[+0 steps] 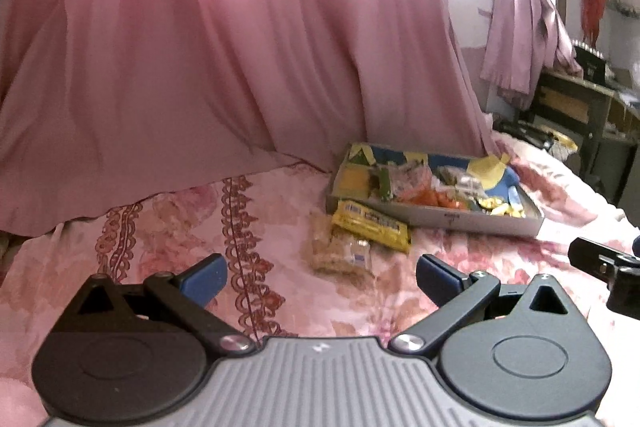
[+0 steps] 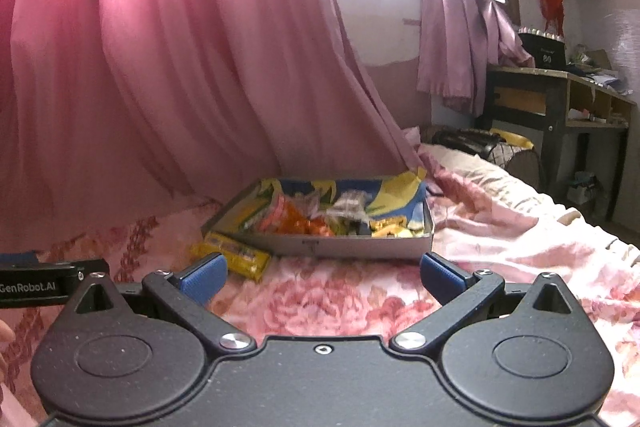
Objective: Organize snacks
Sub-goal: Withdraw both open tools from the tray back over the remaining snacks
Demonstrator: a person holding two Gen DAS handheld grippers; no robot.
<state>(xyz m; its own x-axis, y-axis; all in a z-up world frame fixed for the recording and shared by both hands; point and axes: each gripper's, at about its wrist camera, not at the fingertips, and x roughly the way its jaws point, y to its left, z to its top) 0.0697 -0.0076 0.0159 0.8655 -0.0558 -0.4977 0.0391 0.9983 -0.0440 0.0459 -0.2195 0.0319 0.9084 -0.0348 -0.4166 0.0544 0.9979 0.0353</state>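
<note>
A shallow grey box (image 1: 432, 215) (image 2: 320, 247) lies on the pink floral bedspread, holding several snack packets in orange, green and yellow wrappers. Outside it, against its front left corner, rests a yellow snack pack (image 1: 372, 225) (image 2: 234, 253). A clear packet of beige biscuits (image 1: 340, 249) sits just in front of that pack. My left gripper (image 1: 322, 277) hovers open above the bedspread, short of the biscuits, with nothing between its blue pads. My right gripper (image 2: 320, 277) is open and empty too, facing the box front. Each gripper's edge shows in the other's view.
A pink curtain (image 1: 220, 47) (image 2: 160, 67) hangs down onto the bed behind the box. A dark desk (image 2: 560, 99) with clutter stands at the right past the bed's edge, under a window. The bedspread (image 2: 520, 227) is rumpled right of the box.
</note>
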